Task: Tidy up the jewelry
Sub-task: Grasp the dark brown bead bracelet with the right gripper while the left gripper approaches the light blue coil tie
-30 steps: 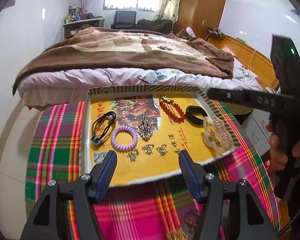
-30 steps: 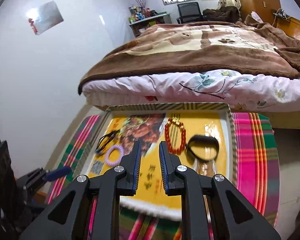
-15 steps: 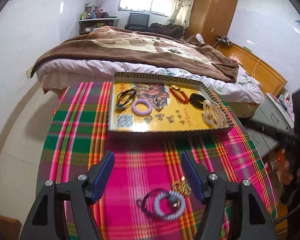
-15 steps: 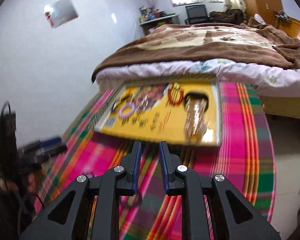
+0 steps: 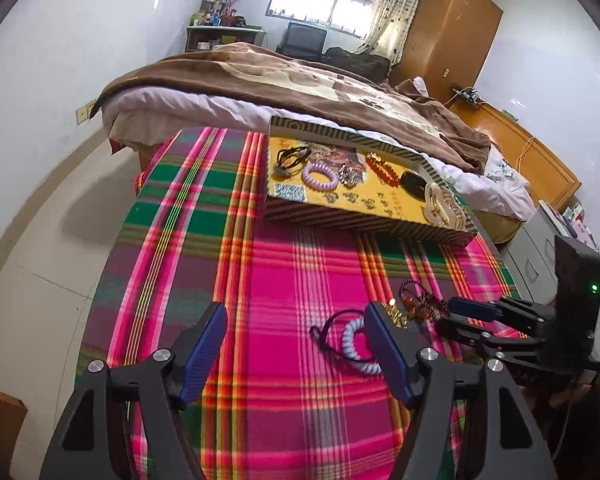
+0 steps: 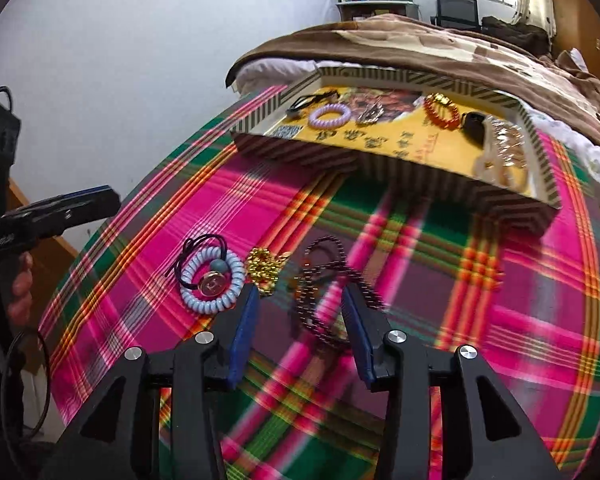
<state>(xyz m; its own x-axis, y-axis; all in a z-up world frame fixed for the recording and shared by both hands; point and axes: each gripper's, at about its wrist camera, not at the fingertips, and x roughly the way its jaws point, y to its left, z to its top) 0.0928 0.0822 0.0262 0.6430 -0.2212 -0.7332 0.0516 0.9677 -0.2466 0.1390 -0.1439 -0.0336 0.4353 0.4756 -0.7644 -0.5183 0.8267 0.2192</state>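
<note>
Two grippers in play, both with fingers spread and nothing between them. Your right gripper (image 6: 300,332) sits low center of its view, jaws straddling the dark beaded necklace (image 6: 324,300) on the plaid cloth (image 6: 500,280); whether the pads touch the beads is unclear. Just left of the necklace lies a gold chain (image 6: 264,270), and further left a pale blue coil hair tie (image 6: 212,280) with a dark cord looped by it.

Your left gripper (image 5: 296,344) fills the bottom of its view, wide apart over bare cloth; the coil hair tie (image 5: 356,344) lies just left of its right finger, partly hidden behind it. Right gripper also shows at the right edge of that view.

Upper middle in both views: striped tray (image 6: 400,172) holding a black hair tie (image 6: 312,102), purple coil tie (image 6: 328,116), silver clip (image 6: 370,114), red bead bracelet (image 6: 442,112), black band (image 6: 474,124) and clear claw clip (image 6: 500,156).
</note>
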